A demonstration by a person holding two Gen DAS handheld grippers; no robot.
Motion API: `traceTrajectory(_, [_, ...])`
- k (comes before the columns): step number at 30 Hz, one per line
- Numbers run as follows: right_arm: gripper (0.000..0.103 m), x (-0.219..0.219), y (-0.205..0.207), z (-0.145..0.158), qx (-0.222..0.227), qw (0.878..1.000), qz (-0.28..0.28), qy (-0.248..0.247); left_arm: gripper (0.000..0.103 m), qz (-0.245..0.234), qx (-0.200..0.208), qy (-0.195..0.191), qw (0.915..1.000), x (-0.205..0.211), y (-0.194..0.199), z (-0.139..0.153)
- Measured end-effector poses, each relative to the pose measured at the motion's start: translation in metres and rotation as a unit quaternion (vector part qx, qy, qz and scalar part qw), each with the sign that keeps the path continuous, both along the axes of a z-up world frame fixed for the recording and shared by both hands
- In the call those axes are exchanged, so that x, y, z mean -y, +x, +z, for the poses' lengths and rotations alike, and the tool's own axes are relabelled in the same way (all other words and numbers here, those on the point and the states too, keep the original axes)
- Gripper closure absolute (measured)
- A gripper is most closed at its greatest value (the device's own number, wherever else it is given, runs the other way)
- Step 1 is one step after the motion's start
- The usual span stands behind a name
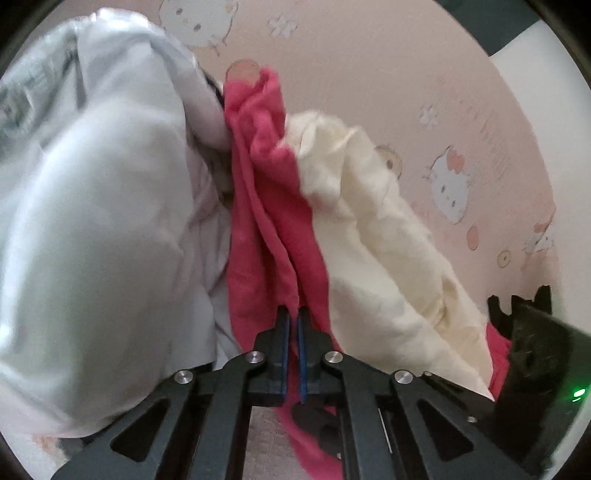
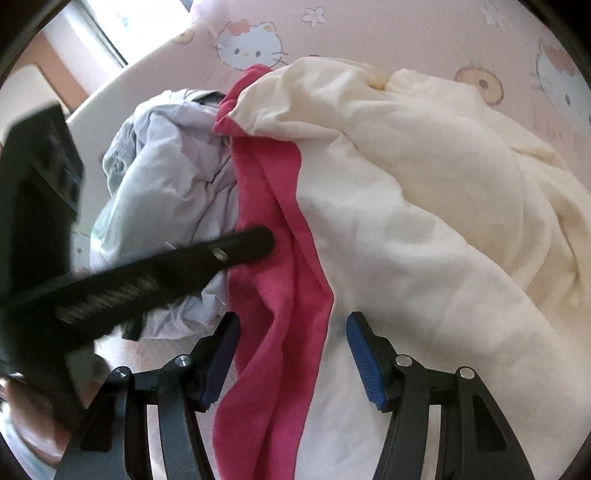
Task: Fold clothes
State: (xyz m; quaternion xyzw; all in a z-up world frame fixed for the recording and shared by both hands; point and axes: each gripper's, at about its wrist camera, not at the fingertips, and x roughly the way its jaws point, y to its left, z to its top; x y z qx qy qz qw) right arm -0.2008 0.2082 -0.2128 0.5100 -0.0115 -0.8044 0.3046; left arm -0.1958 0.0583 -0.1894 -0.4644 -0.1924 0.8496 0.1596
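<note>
Only at right: spread jaws, seemingly empty.

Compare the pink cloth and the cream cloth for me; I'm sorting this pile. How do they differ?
The pink cloth is a narrow, vivid strip; the cream cloth is pale, much broader and billowy. The pink cloth is pinched by the shut left gripper; the cream cloth is ungripped beside the open right gripper. Both lie crumpled on the patterned pink sheet.

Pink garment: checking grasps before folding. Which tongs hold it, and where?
Left tongs pinch a fold of the pink garment; right tongs stand open, holding nothing.
</note>
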Motion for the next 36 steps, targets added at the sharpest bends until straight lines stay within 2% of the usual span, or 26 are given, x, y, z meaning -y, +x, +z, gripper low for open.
traceTrajectory(2, [0.044,0.004,0.001,0.001,-0.015,1.000,-0.002,0.014,0.101,-0.006,-0.012,0.011,0.9998,0.006,0.003,0.010])
traceTrajectory(5, [0.045,0.015,0.001,0.000,-0.040,0.998,-0.005,0.044,0.101,-0.007,-0.013,0.007,0.9999,0.014,0.005,0.021])
traceTrajectory(8, [0.056,0.031,0.002,-0.001,-0.079,0.992,0.015,0.093,0.101,-0.002,-0.008,0.020,0.9998,0.021,0.003,0.023])
traceTrajectory(10, [0.062,0.034,0.002,0.002,-0.091,0.990,0.015,0.104,0.101,0.000,-0.001,0.034,0.9994,0.025,0.006,0.023])
traceTrajectory(11, [0.075,0.035,0.002,0.004,-0.096,0.990,0.011,0.107,0.101,0.004,0.004,0.040,0.9992,0.024,0.008,0.022])
traceTrajectory(12, [0.094,0.035,0.001,0.006,-0.100,0.989,0.006,0.109,0.100,0.008,0.008,0.047,0.9988,0.023,0.008,0.021])
traceTrajectory(14, [0.095,0.032,-0.002,0.014,-0.111,0.987,-0.004,0.116,0.099,0.017,0.029,0.079,0.9963,0.023,0.006,0.012])
traceTrajectory(16, [0.096,0.024,-0.008,0.020,-0.109,0.988,-0.011,0.110,0.093,0.022,0.057,0.115,0.9915,0.034,0.004,0.006])
traceTrajectory(17, [0.096,0.027,-0.007,0.021,-0.108,0.988,-0.017,0.112,0.083,0.025,0.068,0.127,0.9893,0.037,0.003,0.003])
traceTrajectory(18, [0.096,0.029,-0.006,0.023,-0.108,0.987,-0.022,0.115,0.069,0.028,0.078,0.138,0.9869,0.039,0.001,0.001])
traceTrajectory(19, [0.096,0.024,-0.010,0.025,-0.109,0.987,-0.032,0.114,0.064,0.031,0.086,0.147,0.9850,0.040,-0.001,-0.001])
traceTrajectory(21, [0.096,0.008,-0.012,0.027,-0.106,0.988,-0.043,0.108,0.048,0.021,0.075,0.144,0.9866,0.034,-0.003,0.004])
traceTrajectory(22, [0.096,0.009,-0.019,0.029,-0.103,0.987,-0.049,0.110,0.045,0.017,0.075,0.136,0.9877,0.029,-0.006,0.005])
traceTrajectory(24, [0.096,-0.016,-0.021,0.033,-0.104,0.986,-0.065,0.116,0.038,0.007,0.076,0.121,0.9898,0.018,-0.012,0.007])
traceTrajectory(28, [0.096,-0.043,-0.029,0.029,-0.076,0.986,-0.087,0.117,0.038,-0.011,0.073,0.080,0.9940,-0.007,-0.024,0.009])
traceTrajectory(32, [0.096,-0.062,-0.040,0.023,-0.044,0.986,-0.108,0.117,0.038,-0.007,0.059,0.039,0.9975,-0.018,-0.031,0.013])
traceTrajectory(36, [0.096,-0.066,-0.048,0.027,-0.036,0.988,-0.097,0.119,0.038,0.000,0.051,0.026,0.9984,-0.013,-0.037,0.011])
